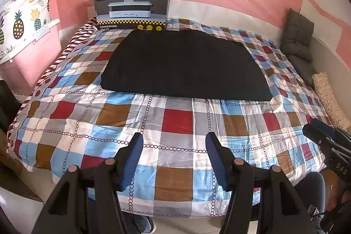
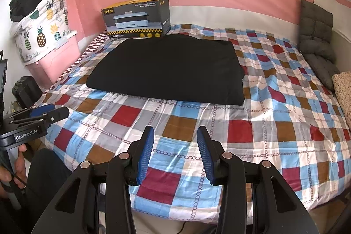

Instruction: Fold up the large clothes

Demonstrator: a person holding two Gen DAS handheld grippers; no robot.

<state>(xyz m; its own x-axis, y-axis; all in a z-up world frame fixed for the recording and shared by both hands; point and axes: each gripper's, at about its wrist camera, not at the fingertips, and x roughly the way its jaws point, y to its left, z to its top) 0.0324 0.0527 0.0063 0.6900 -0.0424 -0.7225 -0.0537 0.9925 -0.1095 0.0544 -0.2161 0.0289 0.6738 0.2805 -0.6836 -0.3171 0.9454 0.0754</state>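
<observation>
A large black garment (image 1: 184, 65) lies folded into a flat rectangle on the checked bedspread (image 1: 175, 146), toward the far side of the bed; it also shows in the right wrist view (image 2: 169, 69). My left gripper (image 1: 174, 139) is open and empty, held above the near part of the bed, well short of the garment. My right gripper (image 2: 175, 133) is open and empty, also above the near bed edge. Each gripper appears in the other's view: the right one at the right edge (image 1: 318, 128), the left one at the left edge (image 2: 43, 112).
A cooker box (image 1: 132, 9) stands at the head of the bed, just behind the garment. A grey cushion (image 1: 297, 36) and a speckled roll (image 1: 329, 98) lie along the right wall. A pink storage bin (image 2: 52, 58) with a pineapple-print bag (image 2: 41, 32) stands left of the bed.
</observation>
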